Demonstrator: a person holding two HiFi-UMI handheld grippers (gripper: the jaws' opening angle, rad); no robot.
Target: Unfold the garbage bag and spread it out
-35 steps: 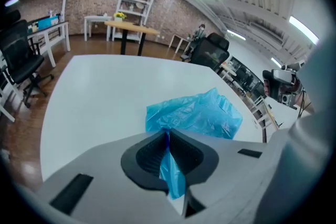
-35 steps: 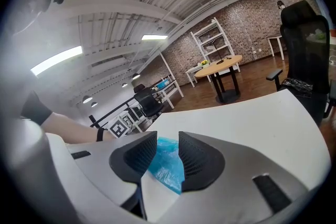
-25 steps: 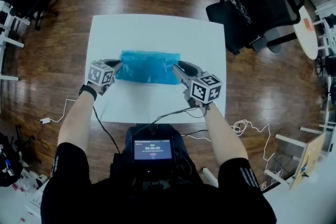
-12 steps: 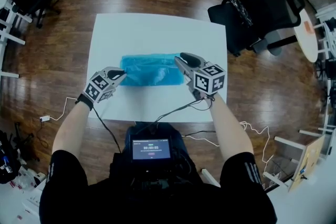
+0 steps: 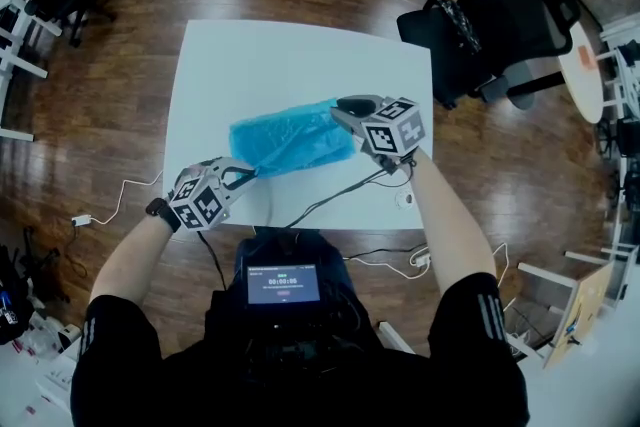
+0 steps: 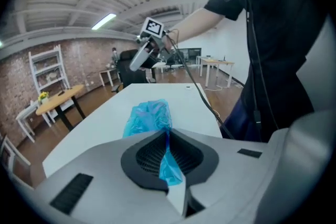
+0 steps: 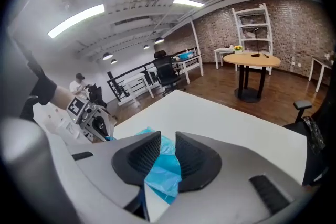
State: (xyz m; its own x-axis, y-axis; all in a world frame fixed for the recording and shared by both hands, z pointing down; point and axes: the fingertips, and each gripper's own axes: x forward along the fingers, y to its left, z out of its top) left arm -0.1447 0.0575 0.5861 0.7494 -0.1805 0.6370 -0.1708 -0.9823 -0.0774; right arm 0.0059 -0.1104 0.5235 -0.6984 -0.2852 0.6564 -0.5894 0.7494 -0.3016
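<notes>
On the near half of the white table (image 5: 260, 55) lies the blue garbage bag (image 5: 290, 140), a crumpled, partly folded band slanting from near left to far right. Its near-left corner is drawn out into a thin strip, and the left gripper (image 5: 245, 177) is clenched on it, the jaws pressed together with the film pinched between the ribbed pads. At the bag's far-right end the right gripper (image 5: 345, 107) has a jaw on either side of the plastic; the jaws are closing, with a gap between the pads. A black cable (image 5: 330, 198) trails over the table's near edge. Beyond the table's far right corner, a black office chair (image 5: 500, 15) stands on the wood floor (image 5: 120, 65)
</notes>
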